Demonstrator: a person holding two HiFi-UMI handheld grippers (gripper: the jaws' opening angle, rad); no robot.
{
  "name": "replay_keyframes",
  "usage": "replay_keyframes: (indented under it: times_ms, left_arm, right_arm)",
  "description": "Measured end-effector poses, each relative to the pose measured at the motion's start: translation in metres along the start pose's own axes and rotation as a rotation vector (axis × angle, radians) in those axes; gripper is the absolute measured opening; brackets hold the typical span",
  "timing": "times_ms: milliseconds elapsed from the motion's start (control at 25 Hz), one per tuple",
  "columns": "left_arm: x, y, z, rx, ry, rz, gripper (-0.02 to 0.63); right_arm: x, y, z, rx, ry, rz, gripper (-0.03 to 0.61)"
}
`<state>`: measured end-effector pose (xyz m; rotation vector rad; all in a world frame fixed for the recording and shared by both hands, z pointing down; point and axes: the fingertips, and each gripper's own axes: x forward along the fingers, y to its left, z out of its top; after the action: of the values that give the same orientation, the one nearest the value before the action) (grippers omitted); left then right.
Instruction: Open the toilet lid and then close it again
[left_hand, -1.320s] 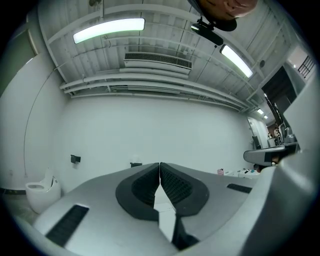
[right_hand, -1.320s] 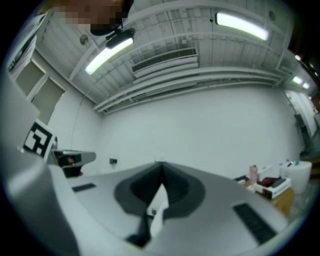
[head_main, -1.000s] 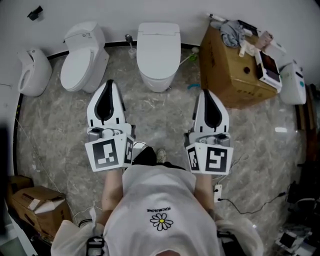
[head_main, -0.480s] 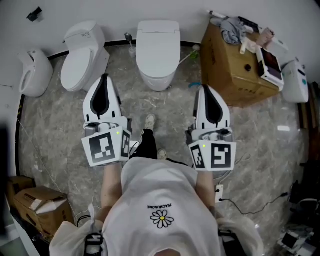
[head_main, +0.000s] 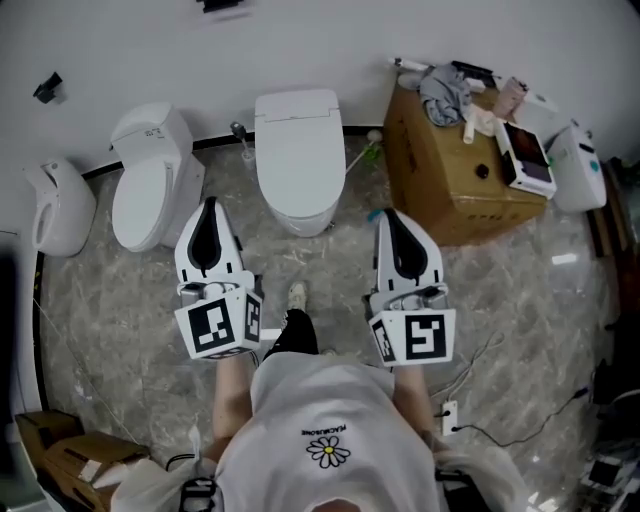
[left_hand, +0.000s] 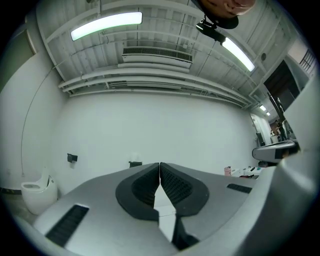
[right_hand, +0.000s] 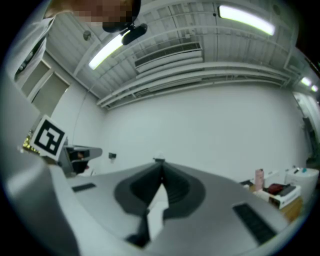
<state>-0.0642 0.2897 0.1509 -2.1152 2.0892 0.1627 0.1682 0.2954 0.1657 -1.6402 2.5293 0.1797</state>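
In the head view a white toilet (head_main: 297, 155) with its lid down stands against the back wall, straight ahead. My left gripper (head_main: 209, 205) hangs in the air to the near left of its bowl, shut and empty. My right gripper (head_main: 385, 215) is level with it to the near right, also shut with nothing in it. Neither touches the toilet. In the left gripper view the left gripper (left_hand: 160, 165) shows its pads meeting against the white wall. The right gripper (right_hand: 160, 164) looks the same in the right gripper view.
A second white toilet (head_main: 150, 185) and a urinal (head_main: 58, 208) stand to the left. A brown cardboard box (head_main: 450, 170) piled with cloth and devices sits right of the toilet, a toilet brush (head_main: 240, 138) left of it. The person's legs and shoe (head_main: 296, 296) are on the marble floor (head_main: 520, 300).
Both grippers and the person have stepped forward toward the lidded toilet, which now lies closer ahead. The jaws stayed shut.
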Motion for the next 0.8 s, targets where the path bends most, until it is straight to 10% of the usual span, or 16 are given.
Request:
replay_keyframes:
  times_ms: [800]
  left_arm:
    - [0.229,0.069,-0.049,-0.033,-0.014,-0.146,0.029]
  right_arm:
    - [0.243,-0.011,-0.033,-0.015,0.050,-0.042,0.029]
